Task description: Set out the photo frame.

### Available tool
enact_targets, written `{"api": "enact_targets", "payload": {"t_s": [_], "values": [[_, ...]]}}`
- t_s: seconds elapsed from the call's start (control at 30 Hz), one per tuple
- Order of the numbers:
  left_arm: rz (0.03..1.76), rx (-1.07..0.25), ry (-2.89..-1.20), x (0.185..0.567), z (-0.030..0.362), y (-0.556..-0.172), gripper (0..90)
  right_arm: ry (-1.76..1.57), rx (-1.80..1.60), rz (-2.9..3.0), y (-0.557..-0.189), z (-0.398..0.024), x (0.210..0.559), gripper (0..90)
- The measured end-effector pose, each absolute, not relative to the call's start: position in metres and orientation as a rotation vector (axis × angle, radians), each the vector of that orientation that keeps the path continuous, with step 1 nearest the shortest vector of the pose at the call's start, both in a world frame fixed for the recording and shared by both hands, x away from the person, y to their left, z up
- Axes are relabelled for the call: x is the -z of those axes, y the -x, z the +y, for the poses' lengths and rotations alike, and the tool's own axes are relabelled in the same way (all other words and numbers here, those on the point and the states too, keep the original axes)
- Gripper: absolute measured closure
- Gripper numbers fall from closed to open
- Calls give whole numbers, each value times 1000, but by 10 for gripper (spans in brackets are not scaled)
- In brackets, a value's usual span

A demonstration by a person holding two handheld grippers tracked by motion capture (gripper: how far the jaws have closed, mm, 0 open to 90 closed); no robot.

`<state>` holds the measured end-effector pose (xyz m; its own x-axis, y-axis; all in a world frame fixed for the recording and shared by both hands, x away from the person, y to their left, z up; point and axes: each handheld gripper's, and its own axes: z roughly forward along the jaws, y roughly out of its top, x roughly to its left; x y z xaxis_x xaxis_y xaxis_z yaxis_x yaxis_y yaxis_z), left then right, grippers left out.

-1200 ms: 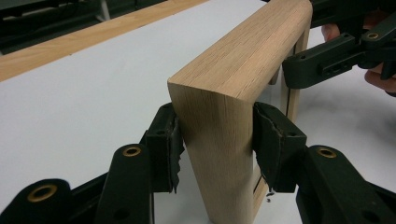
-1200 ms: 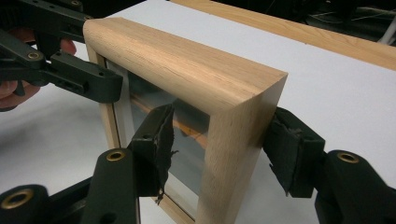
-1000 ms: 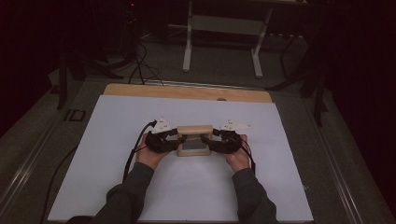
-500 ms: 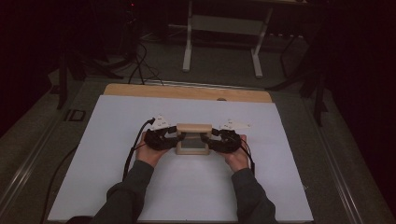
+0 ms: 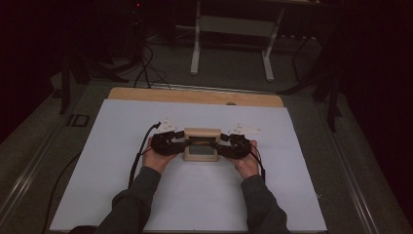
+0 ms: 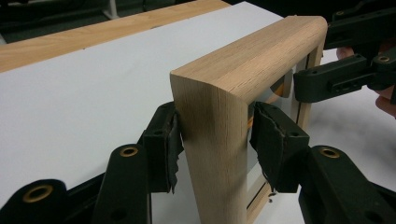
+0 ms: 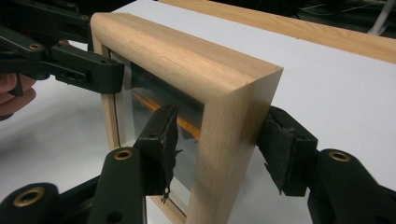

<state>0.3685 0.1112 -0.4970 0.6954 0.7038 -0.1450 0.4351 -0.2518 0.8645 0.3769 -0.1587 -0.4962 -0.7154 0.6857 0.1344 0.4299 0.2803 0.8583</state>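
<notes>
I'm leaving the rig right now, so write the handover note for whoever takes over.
Left gripper: jaws straddle one side rail of the wooden frame; one pad sits at the wood, but whether they clamp cannot be told.
Right gripper: jaws have just been closing around the opposite rail; the pad on the glass side looks short of the wood.
Frame: upright on its edge on the white sheet, mid-table, between both grippers.
Done: both grippers are in place on the rails.
Left: probably close both grips firmly before moving the frame.
</notes>
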Motion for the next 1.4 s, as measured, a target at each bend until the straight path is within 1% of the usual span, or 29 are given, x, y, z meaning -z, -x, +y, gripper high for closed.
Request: {"api": "enact_targets", "payload": {"t_s": [0.27, 0.43, 0.53, 0.7, 0.8, 0.87, 0.97, 1.07, 1.4], "values": [[911, -314, -1907, 500, 111, -370, 494, -1056, -1380, 2289, -378, -160, 498, 482], [909, -306, -1898, 501, 111, -371, 504, -1053, -1374, 2308, -378, -159, 499, 482], [912, -312, -1897, 500, 112, -371, 503, -1053, -1376, 2312, -378, -159, 500, 473], [926, -317, -1877, 497, 117, -369, 453, -1058, -1379, 2321, -379, -159, 501, 449], [920, -324, -1871, 495, 121, -365, 451, -1057, -1385, 2332, -379, -159, 501, 428], [917, -342, -1867, 494, 123, -361, 477, -1058, -1393, 2338, -380, -159, 502, 414], [909, -347, -1871, 493, 123, -358, 560, -1065, -1404, 2348, -381, -159, 504, 416], [897, -350, -1876, 493, 121, -358, 617, -1065, -1405, 2352, -380, -157, 505, 416], [909, -344, -1865, 494, 122, -361, 627, -1057, -1405, 2354, -378, -157, 504, 427]]}}
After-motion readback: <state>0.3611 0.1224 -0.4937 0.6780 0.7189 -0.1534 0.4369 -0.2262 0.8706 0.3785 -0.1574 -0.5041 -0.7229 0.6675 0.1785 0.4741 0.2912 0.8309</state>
